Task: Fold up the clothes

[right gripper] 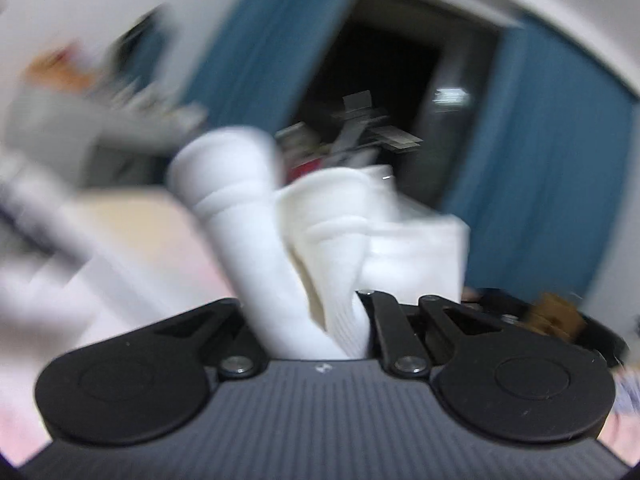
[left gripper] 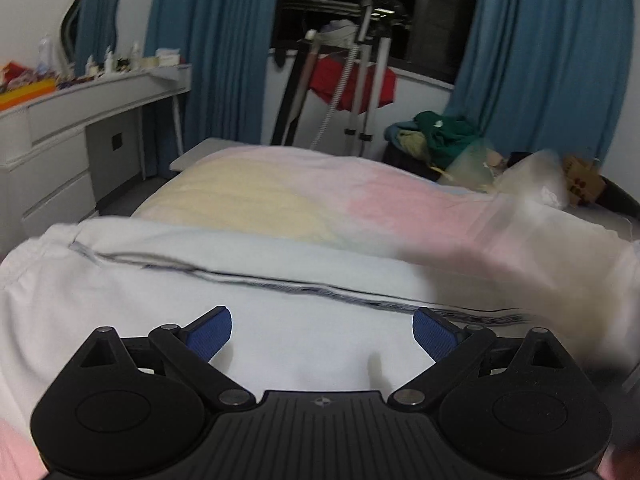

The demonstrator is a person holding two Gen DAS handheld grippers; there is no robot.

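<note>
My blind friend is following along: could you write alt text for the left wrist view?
The open left gripper, with blue pads, hovers over a white garment with a thin dark stripe, spread on a bed with pink and yellow bedding. Behind are blue curtains and a white dresser.

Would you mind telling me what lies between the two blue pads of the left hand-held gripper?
Only white garment: the left hand-held gripper hangs open over it, pads wide apart and gripping nothing, as the left wrist view shows.
</note>
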